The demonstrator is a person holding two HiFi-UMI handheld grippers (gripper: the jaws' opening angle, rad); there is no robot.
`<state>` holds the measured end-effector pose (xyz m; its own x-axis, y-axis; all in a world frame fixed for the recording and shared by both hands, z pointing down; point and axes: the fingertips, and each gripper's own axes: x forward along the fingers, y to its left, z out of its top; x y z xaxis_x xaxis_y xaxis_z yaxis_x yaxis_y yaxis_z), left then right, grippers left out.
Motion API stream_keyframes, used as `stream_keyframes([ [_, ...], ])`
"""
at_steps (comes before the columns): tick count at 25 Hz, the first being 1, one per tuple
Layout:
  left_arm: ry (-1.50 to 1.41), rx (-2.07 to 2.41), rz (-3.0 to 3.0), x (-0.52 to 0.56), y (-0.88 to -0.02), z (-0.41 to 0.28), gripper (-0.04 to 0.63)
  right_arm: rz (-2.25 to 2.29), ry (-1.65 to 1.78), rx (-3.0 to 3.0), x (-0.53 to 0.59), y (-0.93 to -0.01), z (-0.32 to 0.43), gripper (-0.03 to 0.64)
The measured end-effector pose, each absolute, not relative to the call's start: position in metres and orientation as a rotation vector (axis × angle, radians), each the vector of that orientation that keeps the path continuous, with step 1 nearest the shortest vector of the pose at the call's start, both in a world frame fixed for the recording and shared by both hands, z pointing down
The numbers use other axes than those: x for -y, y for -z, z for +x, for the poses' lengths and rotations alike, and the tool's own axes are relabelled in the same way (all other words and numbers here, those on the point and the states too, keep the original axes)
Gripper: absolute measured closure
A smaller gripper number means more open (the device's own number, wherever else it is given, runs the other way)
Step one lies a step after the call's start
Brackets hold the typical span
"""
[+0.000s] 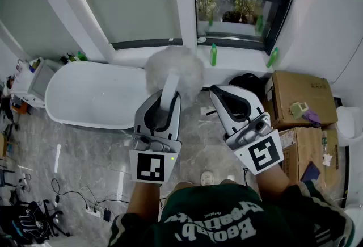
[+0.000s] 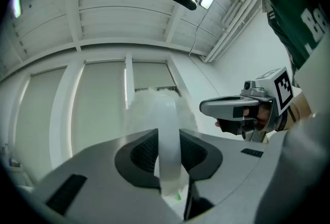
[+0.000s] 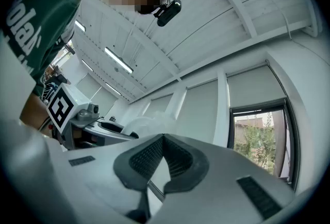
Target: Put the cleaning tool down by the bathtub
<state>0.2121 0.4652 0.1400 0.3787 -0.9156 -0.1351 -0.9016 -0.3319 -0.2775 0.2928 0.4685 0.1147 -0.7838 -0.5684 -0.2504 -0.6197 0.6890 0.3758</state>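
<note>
The cleaning tool is a fluffy white duster on a flat white handle. My left gripper is shut on that handle and holds the duster upright, its head up in front of the window wall. In the left gripper view the handle stands clamped between the dark pads, with the fluffy head above them. The white bathtub stands on the floor to the left, below the duster. My right gripper hangs beside the left one, shut with nothing in it; its pads meet at their tips.
A windowsill with green bottles runs behind the tub. A black bag and cardboard boxes crowd the right side. Cables and a power strip lie on the marble floor at lower left. A small white stand sits at the tub's left end.
</note>
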Motion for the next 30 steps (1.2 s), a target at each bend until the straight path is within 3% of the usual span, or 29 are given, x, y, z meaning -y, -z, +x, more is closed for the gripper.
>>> stream_keyframes([
  [30, 0.043, -1.61, -2.354, -0.435, -0.15, 0.225, 0.505, -0.928, -0.706, -2.769, -0.454, -0.129, 0.304, 0.601],
])
